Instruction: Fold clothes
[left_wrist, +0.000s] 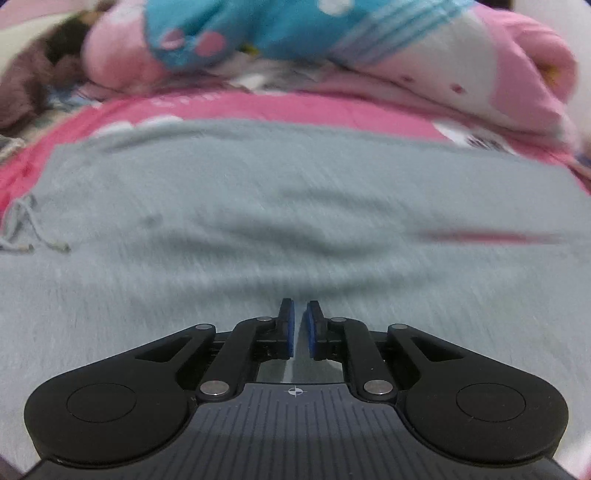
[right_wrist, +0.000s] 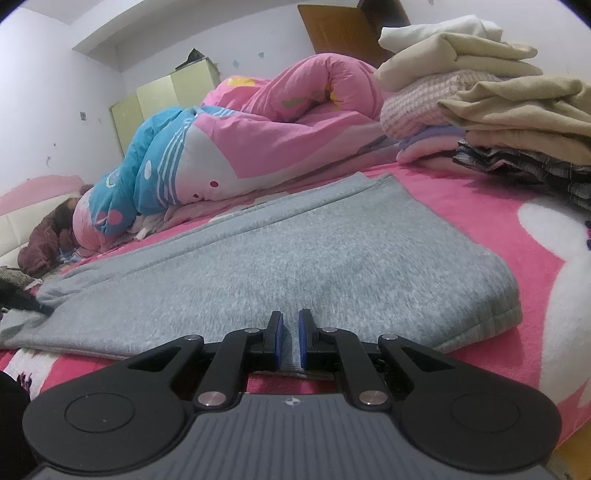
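Right gripper: pads close together, pinching the near edge of the grey pants, low by the bed, likely to lift that edge for a fold.
Left gripper: pads nearly shut, a thin bit of grey cloth between them, likely a grip on the same pants.
Pink bed cover: flat, soft place for folding.
Grey pants: spread long and flat on the cover, one side already doubled over.
Folded pile: stacked at the far right, out of the way.
Drawstring: loose at the waist end.
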